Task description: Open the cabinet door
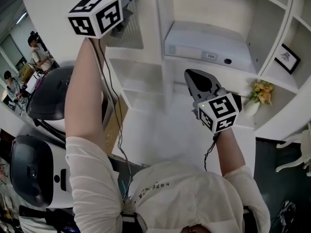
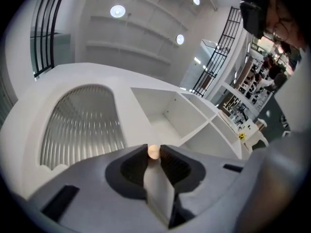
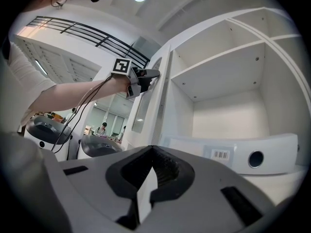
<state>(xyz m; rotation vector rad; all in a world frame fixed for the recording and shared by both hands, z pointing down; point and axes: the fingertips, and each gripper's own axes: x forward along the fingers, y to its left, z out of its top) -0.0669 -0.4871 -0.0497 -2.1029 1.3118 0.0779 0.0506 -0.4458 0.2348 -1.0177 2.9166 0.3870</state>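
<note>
Step in hand: by my reading, you have the grasp on the handle and the pull is what comes next.
Left gripper [image 2: 153, 147]: its jaws are closed on the small round knob [image 2: 153, 153], which sits right at the fingertips with a pad pressed to each side.
Cabinet door [image 2: 82, 125]: it lies ahead of this tool and to its left. The arched ribbed-glass panel spreads away beyond the jaws, and the knob is at the door's edge next to the open shelves [image 2: 170, 113].
Door state: no view shows a clear gap at the edge. It looks closed or barely started, and I cannot tell which.
Right gripper [image 3: 152, 149]: its jaws are together with nothing between them. It is held low, well apart from the door, and points into the open shelf bay.
Ahead of the right tool: a white box [image 3: 233, 154] with a barcode label lies on the shelf just beyond the tips.
Next move: draw the left tool back toward yourself. Let it follow the door's arc instead of a straight line, and turn the wrist as the door swings.
What it calls for: keep firm pressure, because the knob is small and round and only the tips have it. A sideways tug could probably slip it out.
Clearance: your right arm is on the shelf side, so it appears to be out of the door's swing.
</note>
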